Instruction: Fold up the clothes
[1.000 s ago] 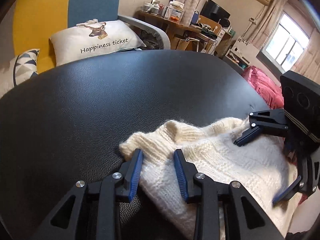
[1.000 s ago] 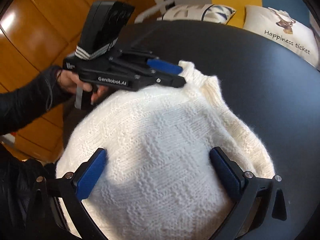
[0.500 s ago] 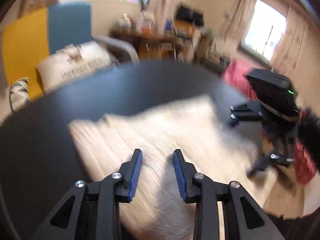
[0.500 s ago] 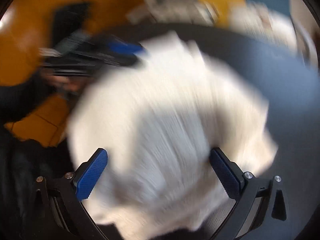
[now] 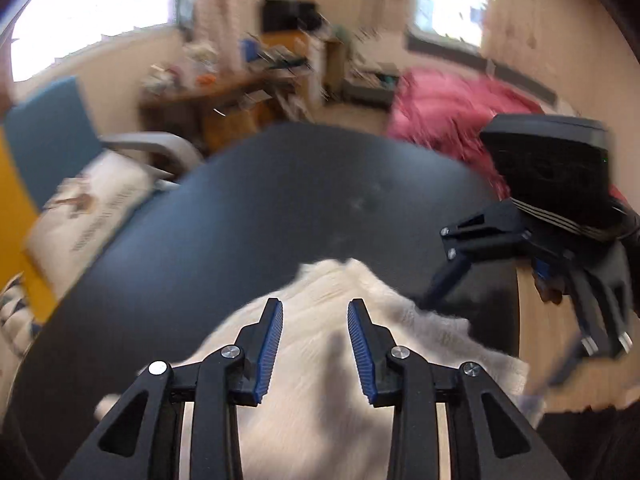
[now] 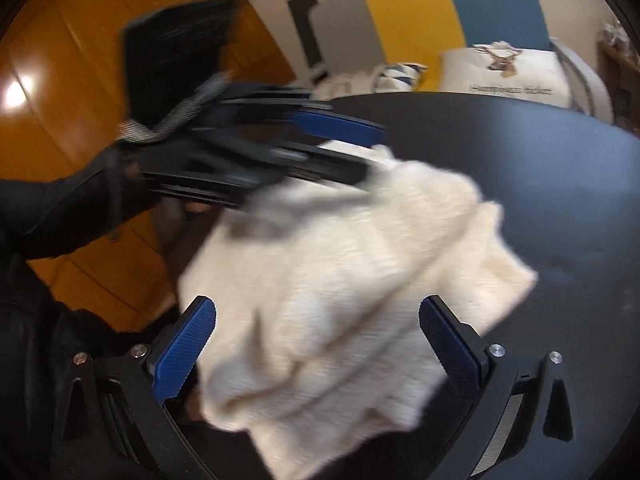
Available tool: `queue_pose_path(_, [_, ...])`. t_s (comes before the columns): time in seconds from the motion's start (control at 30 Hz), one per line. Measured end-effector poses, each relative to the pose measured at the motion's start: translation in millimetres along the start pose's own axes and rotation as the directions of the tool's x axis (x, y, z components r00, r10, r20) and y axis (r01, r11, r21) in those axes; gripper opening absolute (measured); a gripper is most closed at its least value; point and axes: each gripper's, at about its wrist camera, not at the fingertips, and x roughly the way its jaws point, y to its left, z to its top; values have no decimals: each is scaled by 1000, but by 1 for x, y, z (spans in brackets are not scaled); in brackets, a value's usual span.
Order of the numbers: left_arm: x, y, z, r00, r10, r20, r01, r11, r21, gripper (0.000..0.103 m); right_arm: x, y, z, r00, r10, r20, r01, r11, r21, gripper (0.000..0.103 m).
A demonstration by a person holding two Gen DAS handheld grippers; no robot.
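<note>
Your sweater (image 6: 340, 280) has bunched toward the bench's (image 6: 540, 184) near edge, lying beneath both claws: left claw (image 5: 315, 344) apart, right claw (image 6: 316, 344) spread wide, neither gripping.

The left gripper (image 5: 315, 326) is pitched downward over the sweater (image 6: 344, 280), its blue pads parted with a gap seen between them. The right gripper (image 6: 318, 344) is spread wide above the sweater's near side. A black-sleeved hand (image 6: 120, 176) is wrapped around the left gripper's handle.
</note>
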Motion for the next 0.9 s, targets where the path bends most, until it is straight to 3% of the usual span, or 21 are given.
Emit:
queue_pose_path(0.1, [45,3,9,992,-43,-120,41,999,-21,35,29,-10,-17,998,29,-61,-25,998,64,103])
queue_pose_path(0.13, [56,6,8,989,-40,-139,34,998,-46,39,36,-13,-24,998,18,-59,-14,998,63,103])
queue_pose_path(0.23, [68,19,9,986,-73,-152,50,987,-153,42,33,-16,-30,999,36,16,-37,997,70,103])
queue_pose_path(0.37, [59,27,8,990,-88,-106,65,976,-208,42,34,-19,-28,999,50,10,-50,997,57,103])
queue_pose_path(0.47, [38,41,5,996,-82,33,89,948,-306,42,27,-18,-25,999,37,-2,-37,998,57,103])
queue_pose_path(0.53, [10,49,-1,988,-57,142,106,922,-372,40,15,-25,-25,998,35,45,-39,996,81,103])
queue_pose_path(0.63, [-27,50,-17,970,-38,241,133,910,-392,40,-4,-30,-36,995,33,92,-46,988,148,103])
queue_pose_path(0.77, [-38,26,-43,970,-34,239,126,917,-379,40,-17,-24,-55,993,29,115,-47,986,160,103])
queue_pose_path(0.9, [-18,2,-63,990,-28,137,77,929,-363,40,-12,-26,-46,986,62,156,-90,979,181,103])
